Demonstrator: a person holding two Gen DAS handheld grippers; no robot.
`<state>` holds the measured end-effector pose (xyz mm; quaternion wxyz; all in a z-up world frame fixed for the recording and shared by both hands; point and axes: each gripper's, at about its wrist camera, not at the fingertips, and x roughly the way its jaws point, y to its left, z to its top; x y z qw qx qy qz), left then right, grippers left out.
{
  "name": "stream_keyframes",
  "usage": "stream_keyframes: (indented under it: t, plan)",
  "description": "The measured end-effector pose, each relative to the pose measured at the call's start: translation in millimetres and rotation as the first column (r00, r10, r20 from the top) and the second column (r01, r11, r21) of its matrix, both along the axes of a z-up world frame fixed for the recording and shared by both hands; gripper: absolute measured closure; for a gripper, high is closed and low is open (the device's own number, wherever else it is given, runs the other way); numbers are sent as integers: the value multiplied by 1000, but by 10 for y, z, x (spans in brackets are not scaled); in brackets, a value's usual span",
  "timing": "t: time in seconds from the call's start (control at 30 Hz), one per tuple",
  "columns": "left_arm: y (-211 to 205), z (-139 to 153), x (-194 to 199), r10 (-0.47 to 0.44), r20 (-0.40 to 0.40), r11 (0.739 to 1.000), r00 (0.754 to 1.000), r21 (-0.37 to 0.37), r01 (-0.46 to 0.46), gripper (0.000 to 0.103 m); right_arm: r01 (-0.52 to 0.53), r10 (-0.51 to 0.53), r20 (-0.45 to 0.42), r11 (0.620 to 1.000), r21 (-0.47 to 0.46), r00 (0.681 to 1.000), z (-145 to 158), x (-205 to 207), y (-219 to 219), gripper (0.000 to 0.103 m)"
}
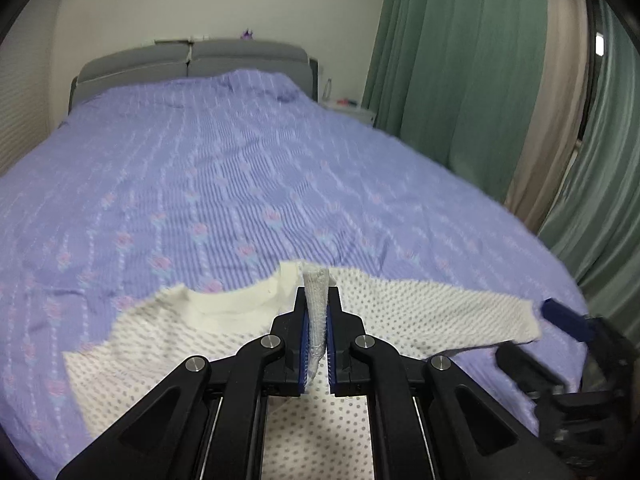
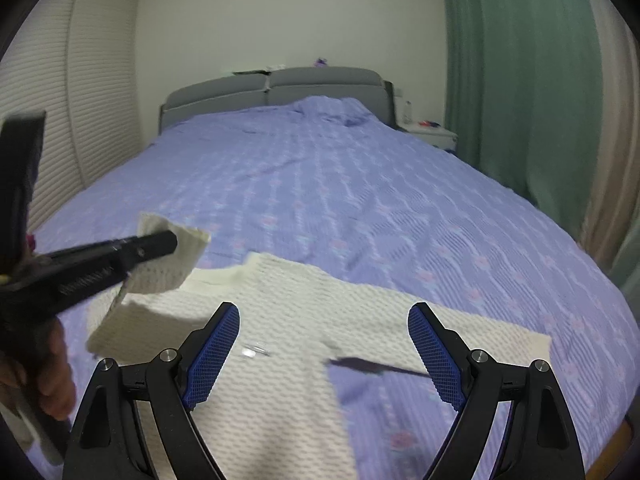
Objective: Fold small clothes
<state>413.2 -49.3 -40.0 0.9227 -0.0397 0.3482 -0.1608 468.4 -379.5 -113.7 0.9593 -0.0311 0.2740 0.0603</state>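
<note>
- One white dotted top (image 2: 280, 320) lies spread near the foot edge of the bed (image 2: 360, 200), neckline toward the headboard.
- Left gripper (image 1: 318, 320) pinches a sleeve, fingers pressed together on the fabric, lifting it over the body.
- Right gripper (image 2: 323, 354) hovers above the other sleeve, fingers spread wide and empty.
- Early going, I'd say: first sleeve fold underway; second sleeve and body folds remain.
</note>
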Motion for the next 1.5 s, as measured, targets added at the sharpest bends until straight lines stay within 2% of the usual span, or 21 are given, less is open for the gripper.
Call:
stream_keyframes:
  t: [0.17, 0.33, 0.37, 0.43, 0.47, 0.5, 0.67, 0.7, 0.87, 0.97, 1.0, 1.1, 1.3, 1.37, 1.5]
  plan:
    - [-171, -320, 18, -18, -66, 1000, 998, 5, 18, 94, 52, -52, -37, 998, 17, 998, -160, 56, -260, 16]
    - [-259, -453, 20, -39, -106, 999, 994, 7, 40, 94, 87, -84, -78, 996, 28, 993, -337, 118, -408, 16]
    - [-258, -469, 5, -34, -110, 999, 993, 9, 35, 90, 89, -86, -84, 996, 31, 993, -362, 123, -431, 16]
    - [-265, -490, 7, -44, -130, 999, 991, 0, 45, 68, 94, -90, -98, 995, 37, 991, -412, 141, -456, 16]
    - [-252, -473, -10, -51, -134, 999, 990, -9, 50, 48, 95, -91, -104, 995, 39, 990, -440, 147, -465, 16]
    - [-227, -447, -23, -53, -125, 999, 991, -17, 51, 41, 97, -92, -108, 994, 40, 990, -453, 150, -463, 16]
    - [51, -153, -357, -55, -25, 998, 998, 8, 55, 40, 85, -79, -112, 995, 51, 991, -460, 151, -409, 16]
    - [175, -107, -465, -48, 1, 999, 999, 12, 48, 37, 77, -71, -111, 995, 55, 991, -450, 137, -387, 16]
    - [805, -128, -942, 33, 64, 994, 997, 105, -39, 36, 1, 11, -115, 994, 105, 993, -464, 105, -195, 17]
    - [1116, -265, -1141, 79, 53, 983, 995, 162, -87, 36, -40, 58, -138, 991, 127, 989, -546, 121, -38, 23]
    - [1203, -332, -1207, 89, 45, 978, 995, 184, -96, 37, -50, 70, -150, 990, 131, 986, -584, 127, 24, 27]
    - [1305, -469, -1290, 103, 29, 969, 994, 222, -107, 37, -68, 101, -191, 983, 171, 976, -717, 162, 158, 35]
    - [1358, -665, -1255, 116, 13, 968, 993, 224, -116, 37, -11, 103, -289, 953, 304, 952, -989, 298, 232, 50]
    - [1371, -706, -1225, 122, 6, 966, 993, 227, -120, 37, 13, 101, -311, 939, 344, 945, -1060, 341, 224, 52]
    - [1430, -776, -1175, 138, -5, 966, 990, 223, -133, 37, 32, 93, -323, 932, 360, 942, -1103, 421, 273, 52]
